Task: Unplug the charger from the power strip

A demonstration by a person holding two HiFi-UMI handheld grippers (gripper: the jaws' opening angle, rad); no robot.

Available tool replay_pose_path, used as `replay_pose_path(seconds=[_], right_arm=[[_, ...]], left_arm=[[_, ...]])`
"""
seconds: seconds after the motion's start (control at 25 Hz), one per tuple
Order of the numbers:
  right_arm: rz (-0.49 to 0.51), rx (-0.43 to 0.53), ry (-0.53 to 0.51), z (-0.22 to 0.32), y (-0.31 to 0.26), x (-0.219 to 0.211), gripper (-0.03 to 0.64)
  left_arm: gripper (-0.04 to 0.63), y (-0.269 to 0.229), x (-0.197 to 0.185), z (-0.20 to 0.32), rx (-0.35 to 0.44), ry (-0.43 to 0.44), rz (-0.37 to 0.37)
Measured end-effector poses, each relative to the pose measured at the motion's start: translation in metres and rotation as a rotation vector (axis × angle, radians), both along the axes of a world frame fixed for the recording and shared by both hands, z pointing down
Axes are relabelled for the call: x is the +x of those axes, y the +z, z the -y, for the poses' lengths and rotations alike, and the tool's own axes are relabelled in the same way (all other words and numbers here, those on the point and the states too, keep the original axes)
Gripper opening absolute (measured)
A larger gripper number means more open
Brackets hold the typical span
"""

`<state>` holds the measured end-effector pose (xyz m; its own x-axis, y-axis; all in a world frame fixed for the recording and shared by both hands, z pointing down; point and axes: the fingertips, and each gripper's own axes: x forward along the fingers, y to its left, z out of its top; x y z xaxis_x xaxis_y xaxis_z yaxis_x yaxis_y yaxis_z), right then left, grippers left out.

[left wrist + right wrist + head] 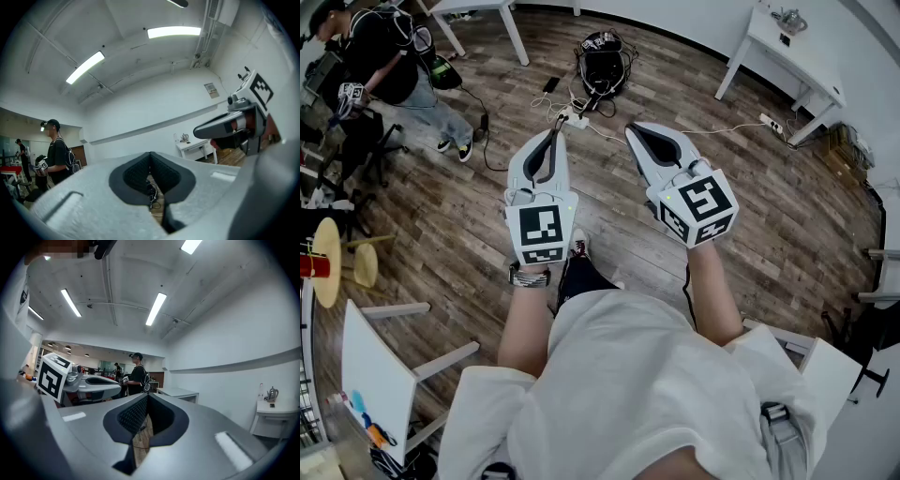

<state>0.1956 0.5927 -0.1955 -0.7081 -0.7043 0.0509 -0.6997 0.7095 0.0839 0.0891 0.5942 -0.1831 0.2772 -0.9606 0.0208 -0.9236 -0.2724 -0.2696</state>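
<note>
- Head view: the left gripper [555, 133] and right gripper [634, 129] are held level, side by side, above the wood floor [787, 216]. The power strip [575, 119] lies among white cables just beyond the left tips, before a black bag [602, 61]. The charger cannot be told apart.
- Left gripper view: the jaws are closed on nothing.
- Right gripper view: the jaws are closed and empty, with a person [137, 373] seen beyond.

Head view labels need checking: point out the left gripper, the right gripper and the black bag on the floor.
left gripper [556, 131]: head view, at its closed tips.
right gripper [634, 130]: head view, at its tips.
black bag [602, 58]: head view, its middle.
</note>
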Motion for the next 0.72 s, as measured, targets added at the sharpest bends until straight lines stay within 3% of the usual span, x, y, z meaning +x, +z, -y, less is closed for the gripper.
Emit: replay_pose_path(seconds=[0.28, 0.72], right_arm=[[-0.015, 0.021, 0.017, 0.011, -0.005, 0.017, 0.012], [0.022, -0.014, -0.024, 0.037, -0.007, 0.014, 0.003]], left_arm=[[0.005, -0.003, 0.007, 0.007, -0.006, -0.019, -0.005], [0.005, 0.005, -0.012, 0.029, -0.027, -0.061, -0.029]])
